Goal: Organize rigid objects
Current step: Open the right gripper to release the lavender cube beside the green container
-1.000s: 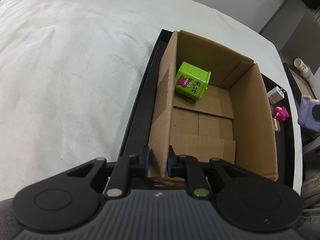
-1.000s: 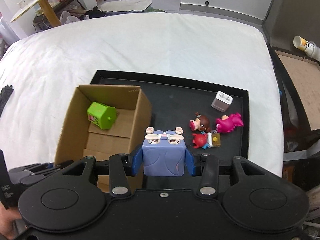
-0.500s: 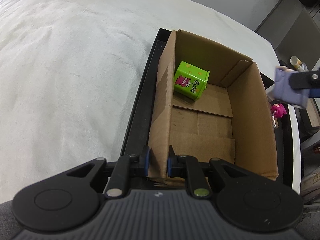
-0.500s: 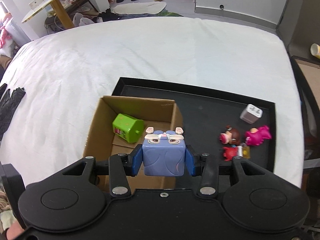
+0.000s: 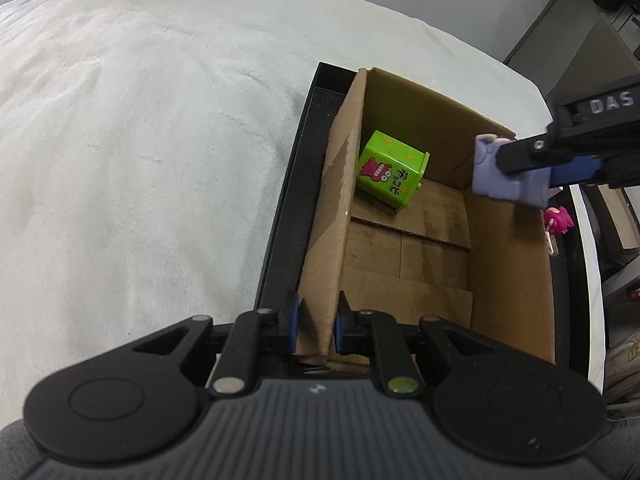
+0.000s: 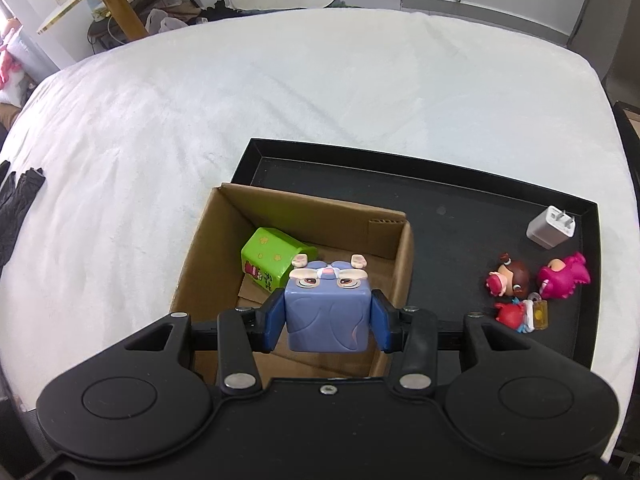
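An open cardboard box (image 5: 508,264) (image 6: 394,236) stands at the left end of a black tray (image 6: 460,200) (image 5: 288,208). A green cube toy (image 5: 390,174) (image 6: 270,258) lies tilted in its far left corner. My left gripper (image 5: 316,326) is shut on the box's left wall, near its front corner. My right gripper (image 6: 326,322) is shut on a blue-purple cube toy with a face (image 6: 326,312) (image 5: 506,174) and hangs over the box's opening, by the right wall in the left wrist view.
On the tray's right end lie a white plug adapter (image 6: 551,227), a brown-haired figurine (image 6: 510,278), a pink dragon figure (image 6: 564,276) (image 5: 559,220) and a small red figure (image 6: 514,314). White bedding (image 6: 280,120) surrounds the tray. Black gloves (image 6: 18,196) lie at far left.
My right gripper has carried the blue-purple cube leftward from over the tray to above the box opening, and a little lower. The left gripper and the box have stayed still.
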### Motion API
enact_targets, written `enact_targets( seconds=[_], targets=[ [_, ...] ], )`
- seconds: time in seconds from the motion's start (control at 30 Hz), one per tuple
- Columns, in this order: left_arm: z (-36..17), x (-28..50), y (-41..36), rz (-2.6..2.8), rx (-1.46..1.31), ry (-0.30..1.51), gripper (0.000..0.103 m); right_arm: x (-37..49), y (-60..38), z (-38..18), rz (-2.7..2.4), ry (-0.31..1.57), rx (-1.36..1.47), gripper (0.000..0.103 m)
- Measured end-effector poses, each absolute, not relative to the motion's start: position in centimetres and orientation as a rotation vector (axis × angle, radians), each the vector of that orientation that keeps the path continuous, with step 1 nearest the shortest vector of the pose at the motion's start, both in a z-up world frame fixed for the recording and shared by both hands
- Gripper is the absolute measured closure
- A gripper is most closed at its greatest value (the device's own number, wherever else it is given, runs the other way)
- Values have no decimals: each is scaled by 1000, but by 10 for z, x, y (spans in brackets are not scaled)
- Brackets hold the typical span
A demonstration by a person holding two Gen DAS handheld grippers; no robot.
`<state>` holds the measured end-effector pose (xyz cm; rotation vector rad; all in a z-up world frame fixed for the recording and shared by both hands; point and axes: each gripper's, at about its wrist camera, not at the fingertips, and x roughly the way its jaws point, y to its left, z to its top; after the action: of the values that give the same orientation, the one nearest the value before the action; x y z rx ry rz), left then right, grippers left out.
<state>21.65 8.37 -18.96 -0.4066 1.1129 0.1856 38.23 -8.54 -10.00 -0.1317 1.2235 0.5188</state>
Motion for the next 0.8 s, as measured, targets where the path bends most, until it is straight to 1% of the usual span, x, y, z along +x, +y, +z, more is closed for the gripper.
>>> enact_targets(
  seconds=[0.23, 0.27, 0.3, 0.33, 0.37, 0.57, 0.8],
  targets=[
    [-190, 216, 85, 181, -421, 1120, 87, 390, -78, -117, 480, 1253, -141, 59],
    [-190, 215, 86, 180, -420, 1120, 87, 391, -78, -118, 473, 1253, -137, 58],
    [-190, 215, 86, 179, -420, 1121, 87, 391, -79, -117, 467, 1241, -123, 56],
    [-189, 215, 85, 169, -423, 1115, 84, 392, -81, -116, 467, 1231, -109, 51],
    [-188, 216, 84, 173, -411, 1111, 85, 393, -83, -115, 470, 1227, -96, 50],
    [-188, 216, 83, 172, -421, 1118, 85, 391, -90, -108, 481, 1212, -74, 48],
    [-187, 217, 79, 173, -399, 1124, 85, 383, -107, -97, 488, 1184, -48, 41]
  ],
)
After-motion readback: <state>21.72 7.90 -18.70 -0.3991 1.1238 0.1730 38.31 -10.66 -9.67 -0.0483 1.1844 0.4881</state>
